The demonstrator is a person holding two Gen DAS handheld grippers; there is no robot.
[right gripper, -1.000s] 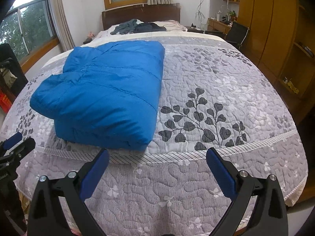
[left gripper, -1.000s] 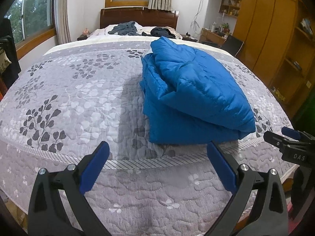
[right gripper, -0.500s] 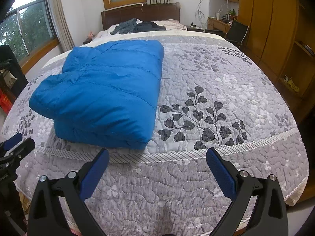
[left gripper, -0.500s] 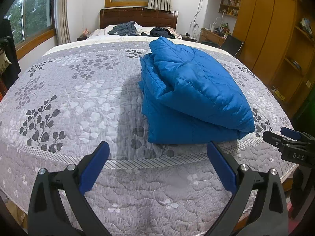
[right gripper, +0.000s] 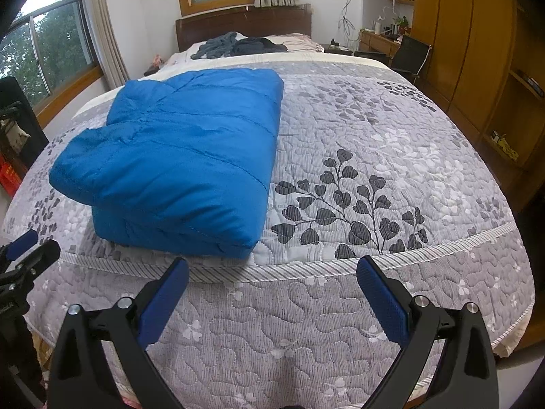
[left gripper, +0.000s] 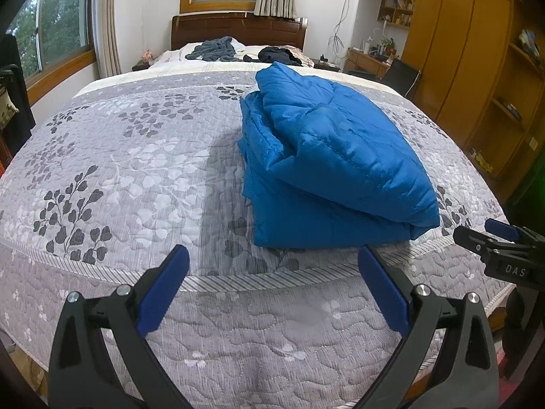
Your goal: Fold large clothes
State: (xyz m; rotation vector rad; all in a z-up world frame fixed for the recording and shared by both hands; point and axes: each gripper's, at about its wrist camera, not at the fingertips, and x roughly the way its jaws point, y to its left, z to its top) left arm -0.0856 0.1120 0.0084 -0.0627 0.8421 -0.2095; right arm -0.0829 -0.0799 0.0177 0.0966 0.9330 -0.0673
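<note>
A blue puffer jacket [left gripper: 327,156] lies folded in a thick stack on the grey floral bedspread [left gripper: 129,170]. In the right wrist view the same jacket [right gripper: 184,156] sits left of centre, near the foot edge. My left gripper [left gripper: 272,259] hovers open off the foot of the bed, just short of the jacket's near left corner. My right gripper [right gripper: 272,271] is open too, in front of the jacket's near right corner. Neither holds anything. Each gripper shows at the edge of the other's view, the right [left gripper: 500,242] and the left [right gripper: 30,248].
Loose dark clothes [left gripper: 218,49] lie by the pillows at the wooden headboard [left gripper: 238,29]. Wooden wardrobes [left gripper: 477,68] line the right wall, with a desk and black chair [right gripper: 408,56] in the corner. Windows run along the left wall.
Both grippers have barely shifted, easing slightly nearer the bed. The jacket lies still and both grippers stay open.
</note>
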